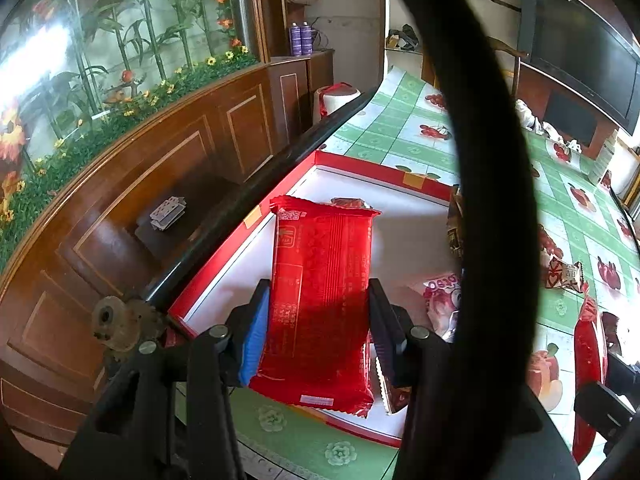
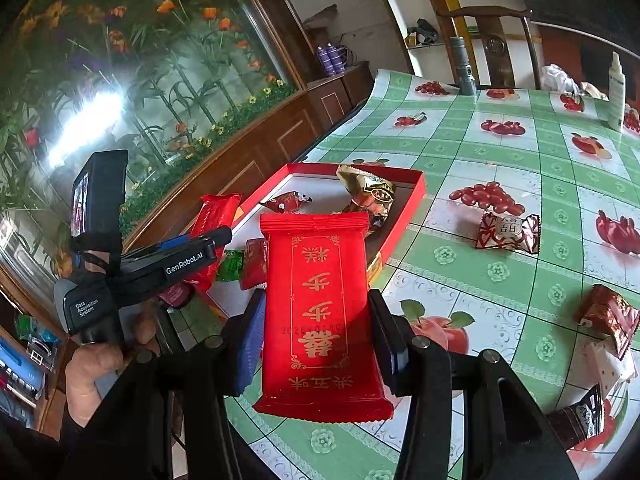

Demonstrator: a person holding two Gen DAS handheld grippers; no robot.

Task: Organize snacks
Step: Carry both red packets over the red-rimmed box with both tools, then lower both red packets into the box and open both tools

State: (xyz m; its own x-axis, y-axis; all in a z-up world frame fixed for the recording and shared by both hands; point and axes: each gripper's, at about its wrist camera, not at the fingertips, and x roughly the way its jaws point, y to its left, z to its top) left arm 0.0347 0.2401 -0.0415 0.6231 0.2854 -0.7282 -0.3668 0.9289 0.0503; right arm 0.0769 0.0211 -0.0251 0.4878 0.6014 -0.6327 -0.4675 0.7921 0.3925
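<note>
Red snack packets fill both grippers above a red-walled box point(image 2: 404, 216) on a green fruit-print worktop point(image 2: 500, 160).

The left gripper point(image 1: 318, 312) clamps a red packet point(image 1: 320, 300) of small, unreadable print over the box's white floor; the right gripper point(image 2: 318, 320) pinches a red packet with gold Chinese characters point(image 2: 320, 312) just short of the box. The left tool's body, seen from the right wrist, reads "GenRobot.AI" and "Data Acquisition System". Inside the box lie a gold-foil snack point(image 2: 370, 194), a small red candy point(image 2: 286, 202) and a green-wrapped sweet point(image 2: 231, 266). A heart-patterned sweet point(image 2: 508, 232) with a white label and a brown-red packet point(image 2: 610, 316) sit loose on the worktop.
</note>
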